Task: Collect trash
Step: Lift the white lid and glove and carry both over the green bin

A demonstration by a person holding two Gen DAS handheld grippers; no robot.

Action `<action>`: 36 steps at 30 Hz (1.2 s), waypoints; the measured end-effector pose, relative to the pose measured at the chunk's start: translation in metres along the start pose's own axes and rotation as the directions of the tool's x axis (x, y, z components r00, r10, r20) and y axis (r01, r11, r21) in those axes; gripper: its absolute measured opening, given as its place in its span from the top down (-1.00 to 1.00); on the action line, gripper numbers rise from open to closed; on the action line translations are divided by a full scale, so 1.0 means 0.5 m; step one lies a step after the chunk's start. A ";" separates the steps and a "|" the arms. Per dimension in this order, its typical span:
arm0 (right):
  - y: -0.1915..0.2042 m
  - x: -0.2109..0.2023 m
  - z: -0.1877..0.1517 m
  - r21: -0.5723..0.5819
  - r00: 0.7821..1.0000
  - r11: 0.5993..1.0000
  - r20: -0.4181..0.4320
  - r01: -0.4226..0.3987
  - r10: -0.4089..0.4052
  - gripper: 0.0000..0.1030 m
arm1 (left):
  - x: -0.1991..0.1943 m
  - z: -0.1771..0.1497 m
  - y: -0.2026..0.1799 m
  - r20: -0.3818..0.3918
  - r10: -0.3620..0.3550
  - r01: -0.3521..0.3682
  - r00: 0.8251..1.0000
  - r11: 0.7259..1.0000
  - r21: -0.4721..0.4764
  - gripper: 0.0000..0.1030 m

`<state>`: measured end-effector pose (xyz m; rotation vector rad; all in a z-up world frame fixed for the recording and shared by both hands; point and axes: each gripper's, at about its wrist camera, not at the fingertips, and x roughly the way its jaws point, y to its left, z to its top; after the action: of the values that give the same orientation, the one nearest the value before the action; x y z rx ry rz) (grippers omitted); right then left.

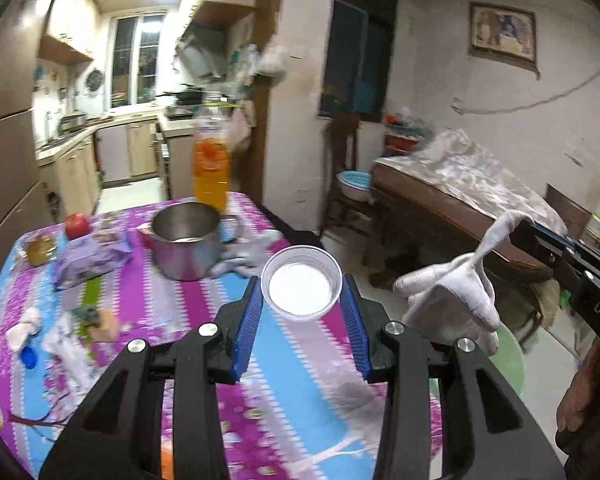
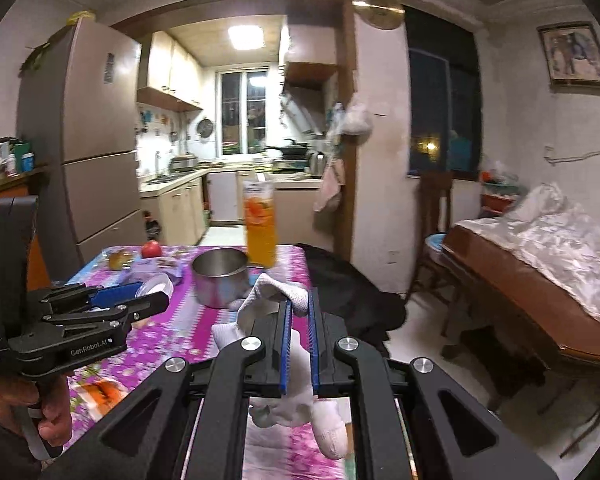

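Table: soft cloth (image 1: pixel 300 380) with pink and blue stripes.
Room: kitchen behind, bed on one side.
Pot: round shiny metal (image 1: pixel 186 240).
Left gripper (image 1: pixel 302 312): squeezes a round see-through cup (image 1: pixel 302 282).
Right gripper (image 2: pixel 299 340): pinches a soft white sock (image 2: pixel 288 360).

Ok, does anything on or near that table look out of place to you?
Yes. White socks, clothing rather than trash, are clamped in the right tool. Another sock lies beside the pot among the food. Crumpled tissue and a blue cap litter the table edge.

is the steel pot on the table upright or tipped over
Upright. The steel pot stands on its base on the table, with its round mouth facing up.
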<state>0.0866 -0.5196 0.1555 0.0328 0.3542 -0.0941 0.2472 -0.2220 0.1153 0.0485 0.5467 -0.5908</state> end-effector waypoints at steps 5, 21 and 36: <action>-0.095 -0.039 -0.009 0.017 0.998 0.997 -0.009 0.069 -0.069 0.84 | 0.045 0.006 -0.097 -0.034 -0.074 0.076 0.997 0.996 0.047 0.26; -0.350 -0.101 -0.118 0.109 0.966 0.964 -0.123 0.242 -0.228 0.84 | 0.172 -0.043 -0.317 -0.180 -0.198 0.225 0.963 0.964 0.142 0.26; -0.424 -0.042 -0.259 0.159 0.932 0.945 -0.275 0.286 -0.235 0.84 | 0.237 -0.088 -0.420 -0.269 -0.222 0.275 0.937 0.944 0.181 0.26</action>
<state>0.0017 -0.7222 0.0381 0.1952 0.6031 -0.3930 0.1948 -0.4499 0.0410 0.2646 0.7336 -0.9002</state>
